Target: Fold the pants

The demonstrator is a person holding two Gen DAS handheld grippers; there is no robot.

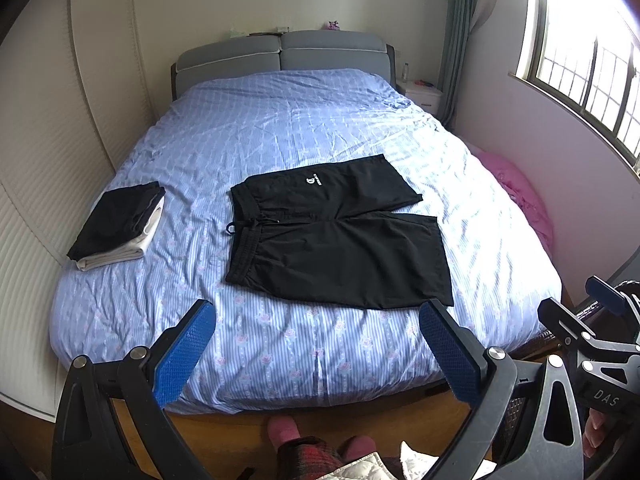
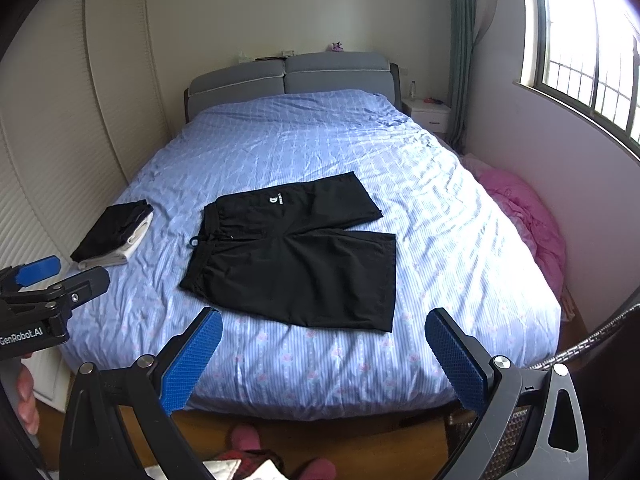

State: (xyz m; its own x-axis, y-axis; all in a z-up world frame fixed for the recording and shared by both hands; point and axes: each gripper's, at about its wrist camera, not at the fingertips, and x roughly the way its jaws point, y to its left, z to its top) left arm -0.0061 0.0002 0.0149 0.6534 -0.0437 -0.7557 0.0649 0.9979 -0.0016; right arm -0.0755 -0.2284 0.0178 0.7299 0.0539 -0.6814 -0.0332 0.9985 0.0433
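Observation:
Black shorts (image 1: 336, 232) lie spread flat on the blue striped bedcover (image 1: 280, 132), waistband to the left, both legs pointing right, a small white logo on the far leg. They also show in the right wrist view (image 2: 296, 252). My left gripper (image 1: 318, 316) is open and empty, held above the foot of the bed, short of the shorts. My right gripper (image 2: 324, 324) is open and empty, also near the bed's foot. The right gripper shows at the edge of the left wrist view (image 1: 576, 304); the left gripper shows in the right wrist view (image 2: 68, 272).
A stack of folded clothes (image 1: 120, 226), black on white, sits at the bed's left side. A grey headboard (image 1: 280, 54) stands at the far end. A pink blanket (image 1: 520, 200) lies between bed and window wall. A white nightstand (image 1: 420, 96) stands far right. Wardrobe doors line the left.

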